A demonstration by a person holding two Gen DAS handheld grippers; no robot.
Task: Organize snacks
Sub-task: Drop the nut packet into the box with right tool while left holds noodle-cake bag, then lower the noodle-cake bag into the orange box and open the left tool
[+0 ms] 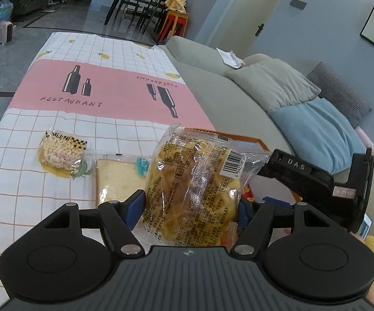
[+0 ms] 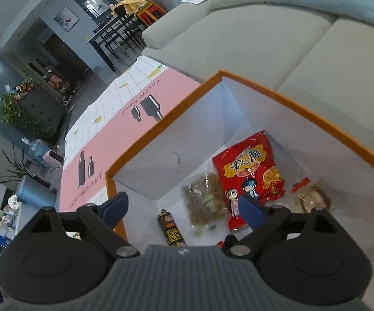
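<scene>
Clamped upright between the blue pads of the left tongs [image 1: 191, 207]: a clear-wrapped waffle pastry [image 1: 197, 181], barcode label turned up and to the right, lifted clear of the table [image 1: 18, 181] so it can travel. Gripped across its middle, probably so the loose wrapper ends do not fold or slip. Just beyond it, at the right, the orange rim of the box [image 1: 260, 140], with the right-hand tool showing as a black body near the right edge of that view.

Lying flat on the checked cloth to the near left, apart from each other: a sliced-bread packet [image 1: 114, 178] and, farther left, a puffed-grain snack pack [image 1: 62, 153]. Not yet collected, judging by their place outside the box.

Inside the orange-edged white box [image 2: 161, 132], seen from the right wrist: a red crisp packet [image 2: 249, 165] toward the far wall, a clear bag of brownish pieces [image 2: 205, 199] to its left, a small dark stick-shaped pack [image 2: 170, 229] nearest, and a clear-wrapped item [image 2: 311, 197] at the right. Spread over the floor of the box rather than stacked, leaving bare space on the left side.

Right tongs [image 2: 184, 207] spread wide over the box with nothing between them, one finger outside the near-left wall, one above the packets. Empty, so likely free for the next pick.

Sofa [image 2: 238, 33] with cushions beyond the box, on the far right.
</scene>
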